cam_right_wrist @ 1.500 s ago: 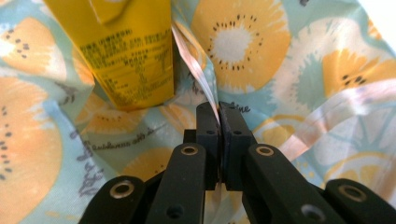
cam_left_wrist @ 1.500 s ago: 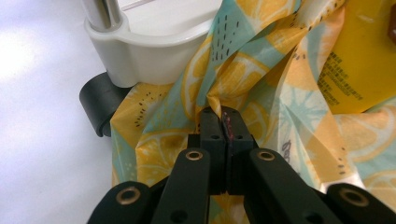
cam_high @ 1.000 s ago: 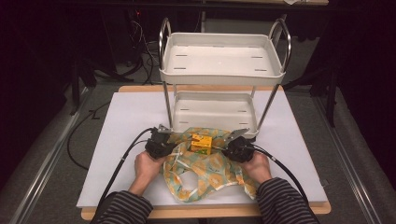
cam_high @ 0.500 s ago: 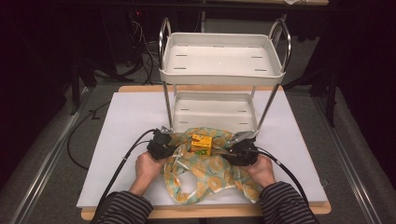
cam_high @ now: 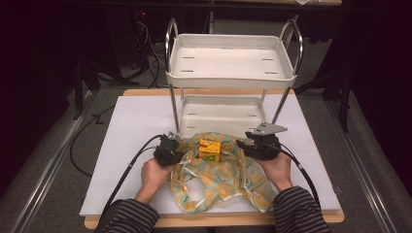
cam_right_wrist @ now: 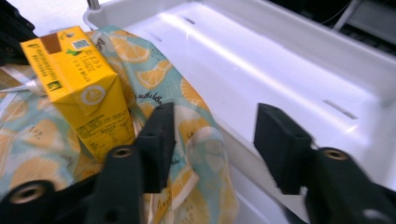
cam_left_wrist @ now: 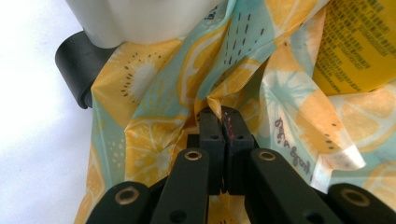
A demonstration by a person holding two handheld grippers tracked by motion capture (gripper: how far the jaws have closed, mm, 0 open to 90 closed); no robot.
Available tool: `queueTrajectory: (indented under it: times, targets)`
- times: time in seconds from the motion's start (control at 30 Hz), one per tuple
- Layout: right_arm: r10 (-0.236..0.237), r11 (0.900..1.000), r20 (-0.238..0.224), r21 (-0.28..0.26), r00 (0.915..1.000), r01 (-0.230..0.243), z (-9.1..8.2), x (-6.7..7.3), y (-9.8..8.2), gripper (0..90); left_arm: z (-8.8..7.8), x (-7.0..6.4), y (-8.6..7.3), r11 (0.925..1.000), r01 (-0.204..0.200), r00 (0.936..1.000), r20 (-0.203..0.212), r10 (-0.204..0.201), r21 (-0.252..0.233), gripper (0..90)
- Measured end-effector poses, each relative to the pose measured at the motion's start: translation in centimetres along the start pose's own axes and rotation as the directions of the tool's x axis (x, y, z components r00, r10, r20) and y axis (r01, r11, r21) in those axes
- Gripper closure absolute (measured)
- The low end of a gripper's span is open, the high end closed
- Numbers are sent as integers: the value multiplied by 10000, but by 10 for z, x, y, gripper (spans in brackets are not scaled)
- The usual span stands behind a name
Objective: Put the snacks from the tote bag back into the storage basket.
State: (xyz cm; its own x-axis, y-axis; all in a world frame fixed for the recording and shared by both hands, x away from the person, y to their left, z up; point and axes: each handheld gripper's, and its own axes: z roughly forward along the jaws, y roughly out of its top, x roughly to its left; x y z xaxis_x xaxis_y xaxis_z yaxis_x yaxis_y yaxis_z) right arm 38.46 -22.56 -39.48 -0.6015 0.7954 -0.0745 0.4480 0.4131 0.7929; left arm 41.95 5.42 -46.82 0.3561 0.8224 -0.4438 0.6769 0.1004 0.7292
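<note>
light: bright table (cam_high: 136,145), dark surroundings | glare: white tray (cam_right_wrist: 280,60) | blur: right gripper view foreground soft

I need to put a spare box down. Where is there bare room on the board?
Free: the white board left of the rack, and its right strip beside the right tongs. The rack's top tray is bare too. Crowded: the front middle, where the fruit-print bag, yellow carton and left tongs sit.

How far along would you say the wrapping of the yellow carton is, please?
Done: the yellow drink carton stands on the lemon-print cloth. In hand: the left gripper pinches a fold; the right gripper has just opened, empty. Left: the cloth still lies open around it.
</note>
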Motion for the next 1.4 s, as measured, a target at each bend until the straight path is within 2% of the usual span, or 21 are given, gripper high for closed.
queueTrajectory:
  times: [0.07, 0.1, 0.13, 0.27, 0.43, 0.47, 0.63, 0.67, 0.73, 0.77, 0.83, 0.9, 1.0, 1.07, 1.13, 1.23, 1.27, 1.3, 1.33, 1.37, 1.4]
  targets:
    - [-1, 9999, 0, 138, 10000, 1, 5, 0, -1, 606, -1, 0, 0, 10000, -19, 10000, -4, 19, -21, 886]
    - [-84, 9988, -154, 475, 9998, 91, 13, 1, -4, 724, -1, 0, 0, 10000, -73, 10000, -16, 73, -22, 882]
    - [-98, 9982, -270, 591, 9996, 114, 16, 2, -6, 778, -1, 0, 0, 10000, -80, 10000, -16, 80, -32, 880]
    - [-329, 9960, -520, 819, 9981, 371, 19, 3, -9, 883, -2, 0, 1, 9999, -85, 10000, 1, 85, -59, 877]
    - [-407, 9880, -661, 1464, 9970, 501, 24, 2, -17, 900, -3, 0, 0, 9999, -110, 9999, 9, 110, 33, 895]
    - [-449, 9812, -649, 1844, 9969, 562, 28, 3, -21, 900, -3, 0, 0, 9999, -102, 9999, 8, 102, 40, 895]
    - [-400, 9674, -716, 2467, 9966, 566, 40, 0, -30, 900, -4, 0, 1, 9999, -158, 9999, 29, 158, 64, 895]
    - [-267, 9603, -747, 2751, 9968, 463, 44, -2, -32, 900, -4, 0, 1, 9999, -106, 9999, 30, 106, 10, 895]
    - [-236, 9579, -729, 2839, 9971, 434, 46, -2, -33, 900, -5, 0, 2, 9999, -158, 9999, 64, 158, -5, 894]
    - [-286, 9503, -733, 3073, 9969, 499, 50, -1, -35, 900, -6, 0, 2, 9999, -123, 9999, 81, 123, -60, 889]
    - [-264, 9462, -689, 3201, 9973, 472, 53, 0, -37, 900, -10, -2, 6, 9996, 58, 9992, 403, -47, -260, 876]
    - [-360, 9420, -685, 3308, 9970, 567, 55, 1, -38, 900, -19, -6, 12, 9961, 210, 9975, 695, -150, -857, 843]
    - [-308, 9430, -671, 3288, 9973, 513, 55, 1, -39, 900, -33, -14, 18, 9868, 215, 9921, 1251, -13, -1606, 787]
    - [-206, 9449, -698, 3245, 9974, 422, 55, 1, -40, 900, -39, -22, 18, 9816, 263, 9849, 1732, 70, -1892, 730]
    - [-121, 9463, -683, 3215, 9976, 335, 55, 0, -40, 899, -42, -29, 16, 9790, 70, 9818, 1871, 319, -2037, 650]
    - [-177, 9489, -747, 3129, 9971, 403, 55, 0, -41, 893, -40, -38, 7, 9813, -579, 9796, 1788, 913, -1838, 603]
    - [-222, 9477, -709, 3163, 9972, 435, 54, 0, -41, 876, -38, -40, 2, 9833, -780, 9783, 1772, 1073, -1647, 560]
    - [-134, 9469, -673, 3196, 9976, 343, 53, 0, -41, 858, -31, -41, -8, 9880, -1050, 9779, 1687, 1232, -1130, 539]
    - [-134, 9469, -673, 3196, 9976, 343, 53, 0, -41, 858, -31, -41, -8, 9880, -1050, 9779, 1687, 1232, -1130, 524]
    - [-115, 9464, -620, 3215, 9980, 309, 51, 0, -42, 792, -29, -41, -13, 9879, -1277, 9780, 1546, 1401, -879, 515]
    - [-115, 9464, -620, 3215, 9980, 309, 51, 0, -42, 792, -26, -42, -17, 9865, -1475, 9771, 1444, 1565, -712, 515]
